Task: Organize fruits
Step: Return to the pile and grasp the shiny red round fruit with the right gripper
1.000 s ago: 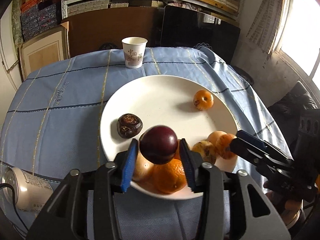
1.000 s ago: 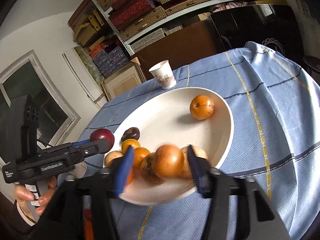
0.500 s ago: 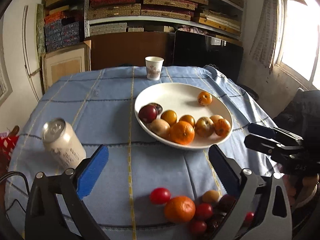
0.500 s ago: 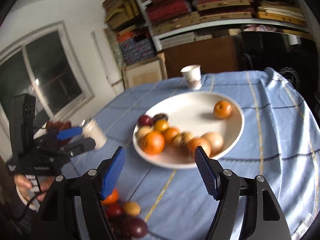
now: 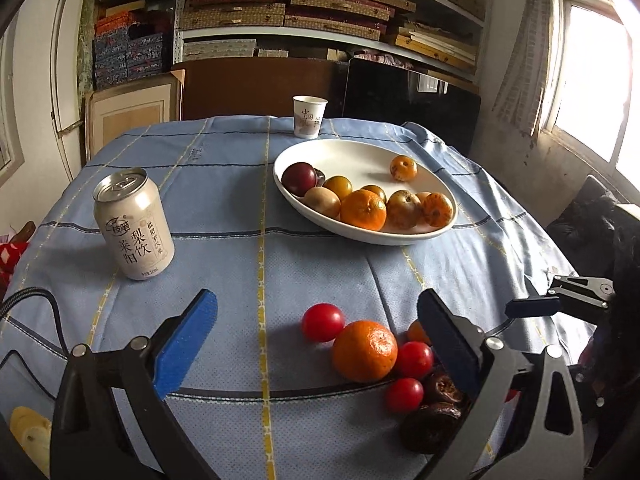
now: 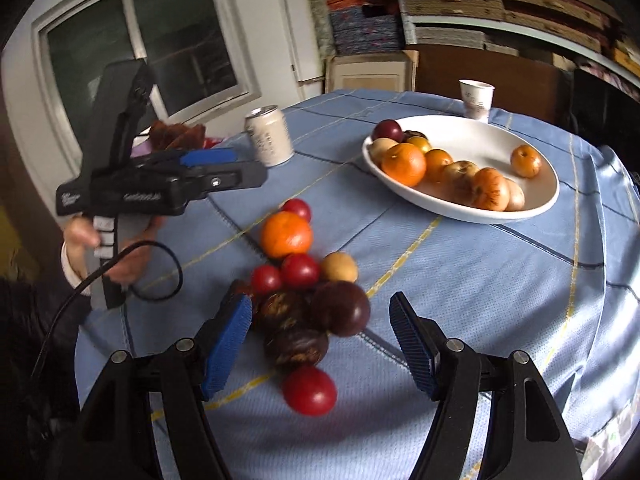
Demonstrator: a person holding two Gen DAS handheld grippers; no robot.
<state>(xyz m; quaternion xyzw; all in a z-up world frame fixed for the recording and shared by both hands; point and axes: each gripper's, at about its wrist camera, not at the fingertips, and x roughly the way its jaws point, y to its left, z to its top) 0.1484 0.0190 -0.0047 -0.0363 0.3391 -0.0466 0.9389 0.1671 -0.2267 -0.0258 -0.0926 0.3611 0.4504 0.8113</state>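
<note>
A white plate [image 5: 360,236] [image 6: 480,216] holds several fruits, among them a purple plum [image 5: 299,178] [image 6: 387,130] at its left edge and an orange [image 5: 363,209]. Nearer, loose fruit lies piled on the blue cloth: an orange [image 5: 365,350] [image 6: 286,234], red tomatoes [image 5: 322,322] [image 6: 309,390], and dark fruits [image 6: 340,308] [image 5: 430,426]. My left gripper [image 5: 316,298] [image 6: 208,164] stands wide open above the pile's left side and grips nothing. My right gripper [image 6: 318,300] is open over the dark fruits, its pads clear of them.
A pale drink can [image 5: 134,224] [image 6: 269,136] stands left of the plate. A paper cup [image 5: 309,116] [image 6: 476,98] sits at the table's far edge. A hand [image 6: 120,248] holds the left gripper, with a black cable trailing. Shelves and boxes stand behind the table.
The left gripper let go of the purple plum on the plate, opened wide and drew back to the loose pile. The right gripper also left the plate, rolled, and now hangs over the pile.
</note>
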